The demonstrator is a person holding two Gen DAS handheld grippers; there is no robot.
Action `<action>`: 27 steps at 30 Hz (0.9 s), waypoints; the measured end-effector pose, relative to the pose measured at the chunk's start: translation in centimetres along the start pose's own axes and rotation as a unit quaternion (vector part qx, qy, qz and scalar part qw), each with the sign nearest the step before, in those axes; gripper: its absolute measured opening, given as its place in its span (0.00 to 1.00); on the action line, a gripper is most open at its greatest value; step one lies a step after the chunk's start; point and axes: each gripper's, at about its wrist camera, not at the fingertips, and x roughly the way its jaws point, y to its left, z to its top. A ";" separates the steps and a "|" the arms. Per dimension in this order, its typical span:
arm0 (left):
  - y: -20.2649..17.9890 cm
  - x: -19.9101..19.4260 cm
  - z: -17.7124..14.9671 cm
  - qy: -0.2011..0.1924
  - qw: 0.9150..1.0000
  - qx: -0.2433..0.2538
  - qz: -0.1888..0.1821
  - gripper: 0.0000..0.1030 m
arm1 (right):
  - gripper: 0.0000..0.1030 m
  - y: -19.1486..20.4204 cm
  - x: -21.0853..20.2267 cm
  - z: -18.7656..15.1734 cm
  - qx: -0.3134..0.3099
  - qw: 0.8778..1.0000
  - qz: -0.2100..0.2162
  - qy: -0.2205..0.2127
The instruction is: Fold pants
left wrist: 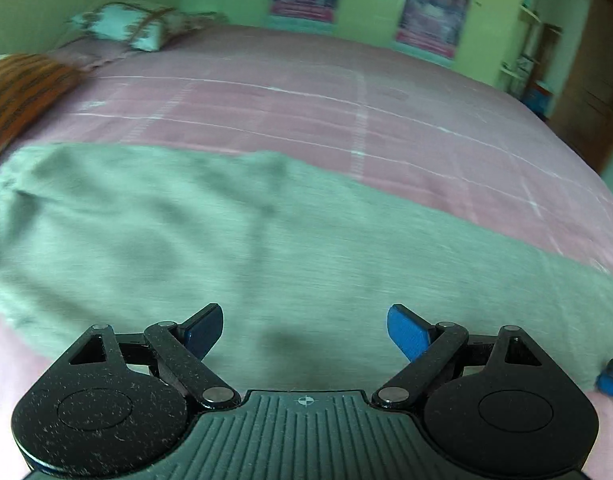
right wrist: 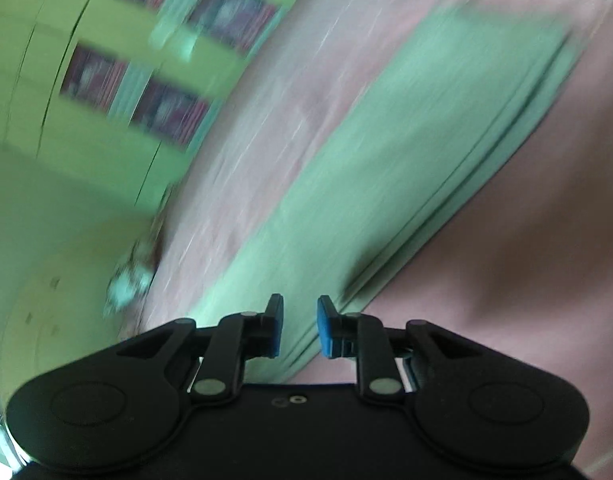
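Left wrist view: your left gripper (left wrist: 304,330) gapes wide above the grey-green pants (left wrist: 226,232) — empty. Right gripper (right wrist: 299,328) stands narrowly parted, pinching nothing — align the stacked leg edges (right wrist: 458,208) before clamping.

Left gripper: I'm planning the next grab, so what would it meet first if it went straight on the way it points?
Most likely the green pants, spread on the pink bedsheet. The left gripper is open and empty, angled down at the cloth just ahead. The picture is blurred, so depth is uncertain.

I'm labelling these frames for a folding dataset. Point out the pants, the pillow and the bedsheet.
pants (left wrist: 210,240), left wrist view, flat middle of the green cloth.
pillow (left wrist: 122,24), left wrist view, patterned top face.
bedsheet (left wrist: 386,120), left wrist view, bare pink area.
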 end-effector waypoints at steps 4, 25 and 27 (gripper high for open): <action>3.5 -0.6 -0.7 -0.002 1.000 -0.015 0.011 0.86 | 0.11 1.2 3.6 -2.0 0.024 0.999 0.011 0.042; 4.0 -1.5 -2.2 -0.006 1.000 0.003 0.006 0.86 | 0.00 -0.4 3.3 -4.5 0.045 0.998 -0.015 0.039; 3.5 -1.6 -2.1 -0.007 1.000 0.004 0.002 0.86 | 0.00 -0.3 2.3 -4.0 0.040 0.999 -0.010 0.031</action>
